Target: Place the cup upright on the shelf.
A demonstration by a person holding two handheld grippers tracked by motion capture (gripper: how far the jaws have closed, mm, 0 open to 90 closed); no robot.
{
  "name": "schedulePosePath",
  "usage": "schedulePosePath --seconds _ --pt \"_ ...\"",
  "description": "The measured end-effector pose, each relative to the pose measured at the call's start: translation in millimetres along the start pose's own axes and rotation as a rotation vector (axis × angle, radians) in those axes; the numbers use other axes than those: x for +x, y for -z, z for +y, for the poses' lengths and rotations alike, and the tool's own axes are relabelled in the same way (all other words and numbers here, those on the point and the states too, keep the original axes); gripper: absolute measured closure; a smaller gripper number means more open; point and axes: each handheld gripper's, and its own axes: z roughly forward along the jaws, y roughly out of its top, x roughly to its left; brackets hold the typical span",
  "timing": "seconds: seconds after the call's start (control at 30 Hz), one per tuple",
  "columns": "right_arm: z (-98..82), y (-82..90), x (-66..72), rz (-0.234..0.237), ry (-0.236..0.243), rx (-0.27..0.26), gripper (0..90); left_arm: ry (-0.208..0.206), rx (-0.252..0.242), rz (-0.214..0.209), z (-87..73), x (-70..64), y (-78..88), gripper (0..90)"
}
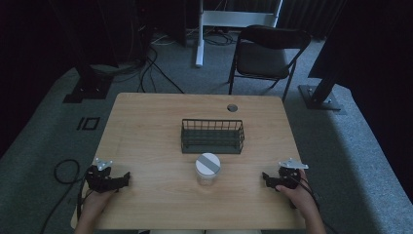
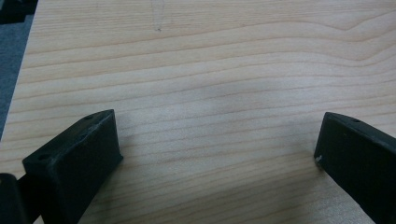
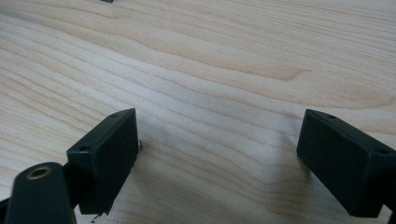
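High view: a person's hands rest at the near edge of a wooden tabletop (image 1: 146, 131), the left gripper (image 1: 127, 177) and right gripper (image 1: 265, 177) well apart at either side, each with jaws spread wide and holding nothing, as both gripper views show over bare wood grain. Between them, slightly farther in, stands a clear jar (image 1: 208, 169) with a white lid crossed by a grey stripe. Just beyond it sits a dark wire basket (image 1: 212, 137). Past the tabletop, a black folding chair (image 1: 267, 53) stands on grey carpet.
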Motion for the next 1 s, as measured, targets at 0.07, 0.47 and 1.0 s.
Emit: schedulePosePath --seconds 0.07,0.47,1.0 --pt "0.0 0.0 0.0 0.0 0.0 0.0 12.2 0.009 0.0 0.01 -0.1 0.5 0.1 0.3" --pt "0.0 0.0 0.3 -0.003 0.0 -0.001 12.3 0.004 -0.001 0.003 -0.9 1.4 0.6 0.2" --pt "4.5 2.0 10.4 0.037 0.023 -0.028 12.9 0.009 0.001 0.01 -0.6 1.5 0.5 0.2"
